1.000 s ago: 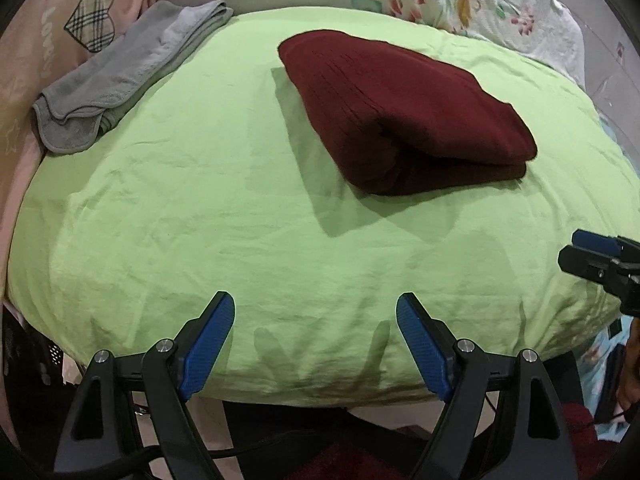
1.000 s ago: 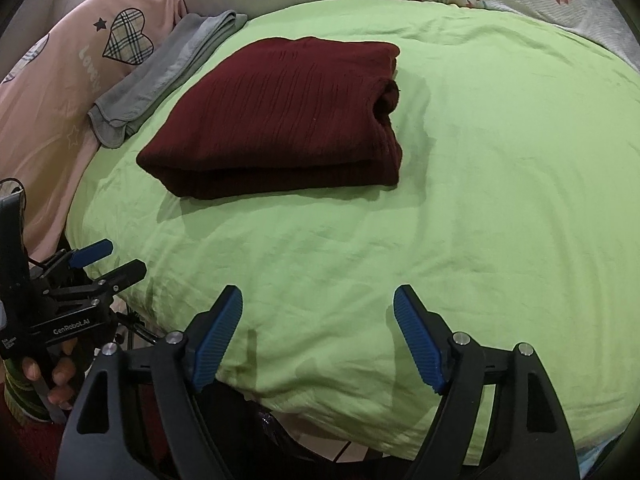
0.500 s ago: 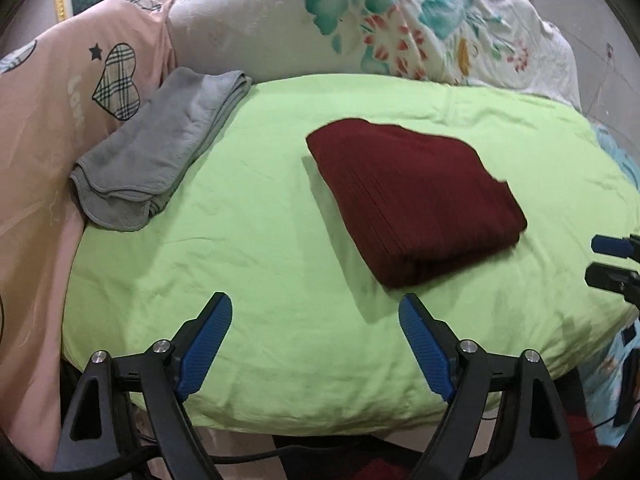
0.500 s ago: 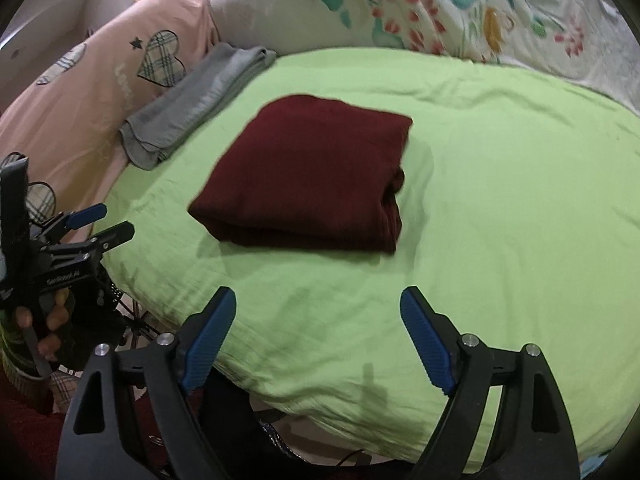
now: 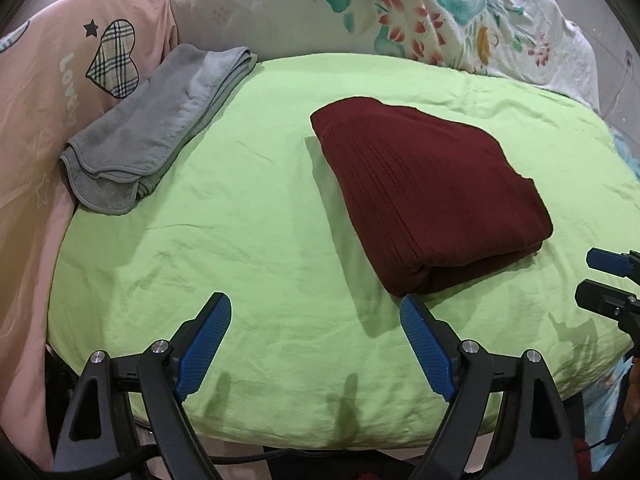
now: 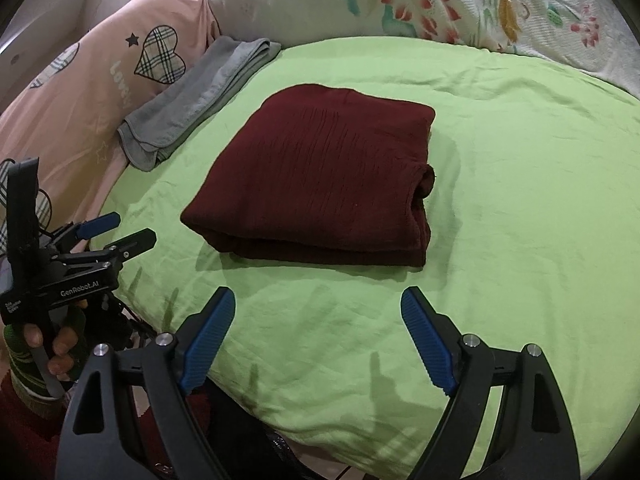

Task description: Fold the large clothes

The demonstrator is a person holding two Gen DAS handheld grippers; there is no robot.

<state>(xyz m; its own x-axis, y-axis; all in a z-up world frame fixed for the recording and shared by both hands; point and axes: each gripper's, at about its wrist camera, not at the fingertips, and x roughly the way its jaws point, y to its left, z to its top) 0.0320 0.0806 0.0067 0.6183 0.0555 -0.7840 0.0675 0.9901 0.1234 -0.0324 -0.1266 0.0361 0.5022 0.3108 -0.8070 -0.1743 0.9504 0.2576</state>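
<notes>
A dark red knitted garment (image 5: 428, 196) lies folded into a thick rectangle on the light green sheet (image 5: 248, 240); it also shows in the right wrist view (image 6: 320, 184). My left gripper (image 5: 316, 340) is open and empty, above the sheet's near edge, short of the garment. My right gripper (image 6: 318, 332) is open and empty, also near the front edge. Each gripper shows in the other's view: the right one at the right edge (image 5: 604, 280), the left one at the left (image 6: 116, 232).
A folded grey towel (image 5: 160, 128) lies at the sheet's back left. A pink quilt with a plaid heart (image 5: 72, 80) is on the left. A white floral quilt (image 5: 400, 12) lies along the back. The bed's front edge drops off below the grippers.
Both grippers have pulled back and risen from the garment, so more of the bed and the back bedding shows. The folded garment has stayed in place. Both stay open.
</notes>
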